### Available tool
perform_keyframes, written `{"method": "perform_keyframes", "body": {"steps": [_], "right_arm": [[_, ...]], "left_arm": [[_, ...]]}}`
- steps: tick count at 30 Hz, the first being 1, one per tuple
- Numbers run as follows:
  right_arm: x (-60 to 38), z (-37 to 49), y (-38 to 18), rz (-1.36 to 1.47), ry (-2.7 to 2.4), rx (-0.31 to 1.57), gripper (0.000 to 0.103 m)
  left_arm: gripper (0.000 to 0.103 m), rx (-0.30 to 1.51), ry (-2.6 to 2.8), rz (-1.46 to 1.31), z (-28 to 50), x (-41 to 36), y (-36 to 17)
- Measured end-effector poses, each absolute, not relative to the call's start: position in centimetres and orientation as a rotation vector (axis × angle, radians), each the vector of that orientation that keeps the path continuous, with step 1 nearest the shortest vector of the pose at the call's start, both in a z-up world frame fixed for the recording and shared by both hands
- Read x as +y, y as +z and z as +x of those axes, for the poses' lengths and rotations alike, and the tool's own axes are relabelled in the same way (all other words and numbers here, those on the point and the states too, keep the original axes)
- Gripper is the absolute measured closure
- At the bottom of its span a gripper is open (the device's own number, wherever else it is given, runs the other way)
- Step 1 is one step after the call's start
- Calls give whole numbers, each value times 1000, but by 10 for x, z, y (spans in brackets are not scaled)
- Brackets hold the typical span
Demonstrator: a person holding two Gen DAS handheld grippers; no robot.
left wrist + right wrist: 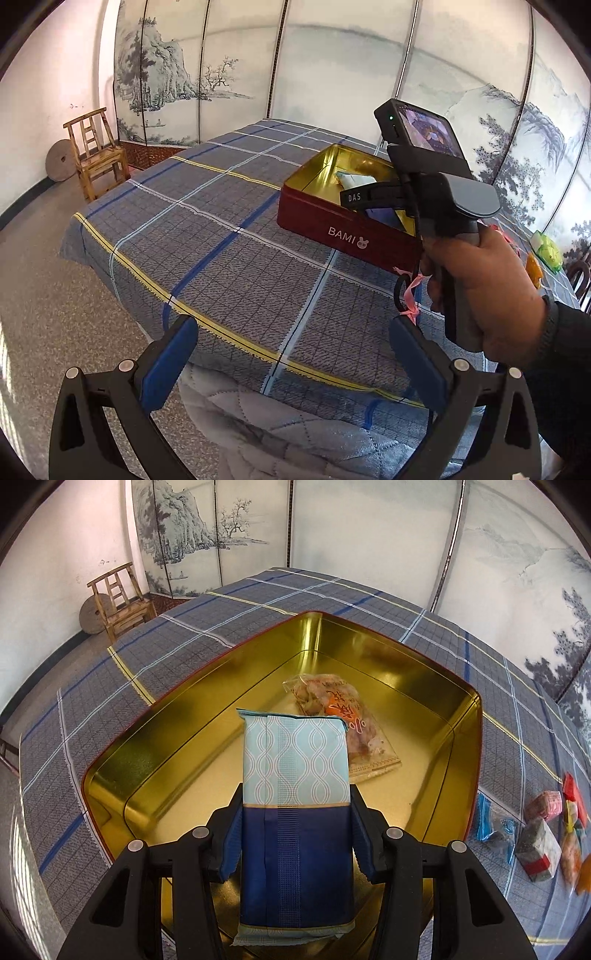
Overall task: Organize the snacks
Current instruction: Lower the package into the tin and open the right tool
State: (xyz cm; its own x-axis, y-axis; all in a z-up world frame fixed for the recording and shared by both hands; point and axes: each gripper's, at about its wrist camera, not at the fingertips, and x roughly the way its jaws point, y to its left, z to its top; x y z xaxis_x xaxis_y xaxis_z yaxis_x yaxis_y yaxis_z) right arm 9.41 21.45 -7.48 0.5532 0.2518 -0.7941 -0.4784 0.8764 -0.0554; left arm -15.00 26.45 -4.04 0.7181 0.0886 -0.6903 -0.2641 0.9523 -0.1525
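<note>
The right gripper [295, 834] is squeezing a long snack packet [295, 812] between its two blue pads [231, 843]. The packet is light blue with wavy white lines at the far end and dark blue at the near end. It is hanging over the inside of a big metal tin [458, 716] that is shiny gold inside and dark red outside. The far end of the packet is pointing into the tin, and it is covering part of a clear bag of pale snack pieces with an orange label [369, 734]. That bag is lying flat on the gold floor of the tin.

From the left wrist view, the same red tin [332, 225] is sitting on a table covered by a grey cloth with blue, white and yellow stripes [221, 236]. White letters on its side are spelling BAMI. A person's hand [487, 288] is holding the black handle of the right gripper just above the tin.

The left gripper [291, 354] is hanging over the near edge of the table. Its blue pads are standing wide apart with nothing between them.

More small snacks [543, 830] are lying on the cloth to the right of the tin: little wrapped blocks, a blue packet and orange ones. A wooden chair [98, 151] is standing by the white wall in the far corner, with a round stone disc [59, 160] leaning beside it. A painted folding screen with trees and mountains [332, 66] is standing behind the table.
</note>
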Motion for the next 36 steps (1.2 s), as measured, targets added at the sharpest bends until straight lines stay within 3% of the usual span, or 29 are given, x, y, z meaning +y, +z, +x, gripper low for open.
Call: {"method": "perform_keyframes", "body": {"steps": [25, 29, 33, 36], "right_arm": [[214, 95, -78, -272, 408, 863, 51], [212, 93, -75, -230, 464, 860, 43], [200, 80, -57, -185, 512, 799, 23], [172, 68, -35, -137, 573, 724, 20]], "left_arm": [[0, 743, 174, -174, -153, 233, -29], [0, 726, 156, -129, -158, 218, -22], [0, 709, 124, -91, -160, 203, -15], [0, 694, 86, -57, -159, 188, -8]]}}
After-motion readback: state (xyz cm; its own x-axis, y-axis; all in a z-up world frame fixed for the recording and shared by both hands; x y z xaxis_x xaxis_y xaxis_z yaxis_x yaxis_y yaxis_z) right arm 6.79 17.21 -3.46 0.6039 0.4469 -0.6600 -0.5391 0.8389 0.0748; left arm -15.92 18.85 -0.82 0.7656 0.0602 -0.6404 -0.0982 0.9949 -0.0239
